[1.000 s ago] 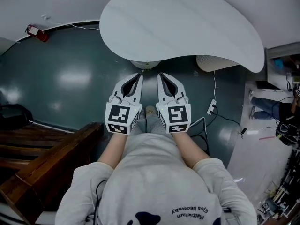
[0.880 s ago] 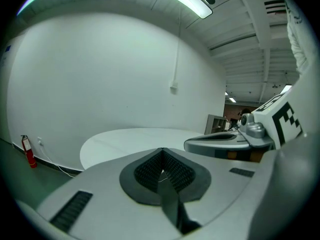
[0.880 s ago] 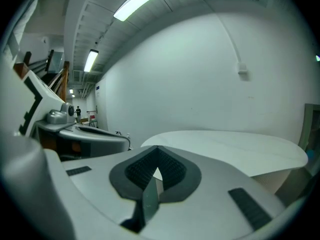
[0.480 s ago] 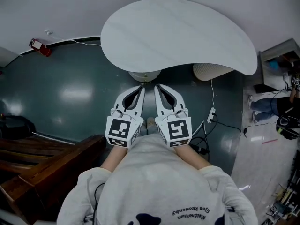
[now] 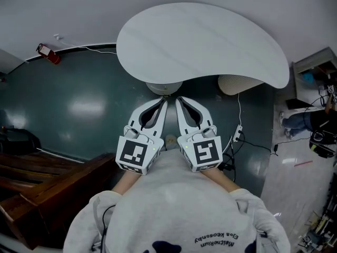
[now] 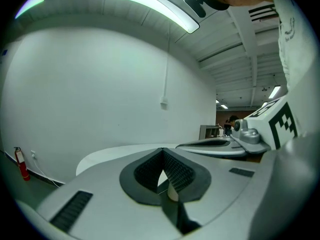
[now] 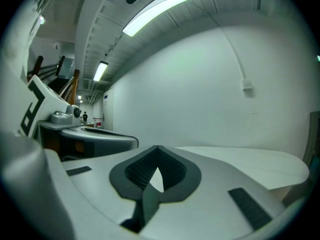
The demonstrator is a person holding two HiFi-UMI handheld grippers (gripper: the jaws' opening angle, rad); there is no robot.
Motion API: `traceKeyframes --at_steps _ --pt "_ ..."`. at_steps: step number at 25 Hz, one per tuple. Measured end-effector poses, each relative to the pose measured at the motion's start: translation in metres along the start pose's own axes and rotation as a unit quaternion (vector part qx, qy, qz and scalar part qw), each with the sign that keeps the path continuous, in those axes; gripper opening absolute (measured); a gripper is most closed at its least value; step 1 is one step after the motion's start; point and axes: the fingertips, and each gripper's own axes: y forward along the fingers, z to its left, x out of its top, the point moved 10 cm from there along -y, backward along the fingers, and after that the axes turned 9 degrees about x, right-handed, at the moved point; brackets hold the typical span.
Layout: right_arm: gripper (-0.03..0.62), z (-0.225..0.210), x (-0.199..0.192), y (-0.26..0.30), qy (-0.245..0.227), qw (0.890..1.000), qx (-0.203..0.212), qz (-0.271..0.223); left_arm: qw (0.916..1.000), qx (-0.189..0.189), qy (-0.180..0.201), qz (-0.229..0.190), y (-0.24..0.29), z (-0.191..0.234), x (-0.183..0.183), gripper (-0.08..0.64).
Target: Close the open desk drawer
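- Drawer: no open desk drawer shows in any view. The dark brown wooden piece of furniture (image 5: 52,186) at the near left may carry it, but only its top edges and slats appear, so I cannot tell.
- Relative to the jaws, that wooden piece lies well off to the left and nearer than both sets of tips. Nothing of it stands between either pair.
- The left gripper (image 5: 164,101) has its jaws closed tip to tip and holds nothing. The small gap between its ribbed pads shows only pale table beyond.
- The right gripper (image 5: 178,99) is the same, with tips together and empty.
- The two grippers sit side by side, just apart and close to the person's grey sweatshirt (image 5: 174,210), pointing toward the far wall. I judge this a ready pose rather than an approach, since neither is aimed at any drawer front.
- Just beyond the tips is the large white curved tabletop (image 5: 205,41) on its pale round pedestal (image 5: 164,87).
- Around it lies the dark teal floor (image 5: 79,104), with a red fire extinguisher (image 5: 48,53) at the far left and a white power strip (image 5: 235,133) to the right.
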Motion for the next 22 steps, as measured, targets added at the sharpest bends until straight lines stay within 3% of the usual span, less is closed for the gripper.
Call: traceKeyframes --at_steps 22 --pt "0.015 -0.008 -0.007 -0.016 -0.003 1.000 0.006 0.015 0.9998 0.012 -0.003 0.017 0.000 -0.015 -0.010 0.006"
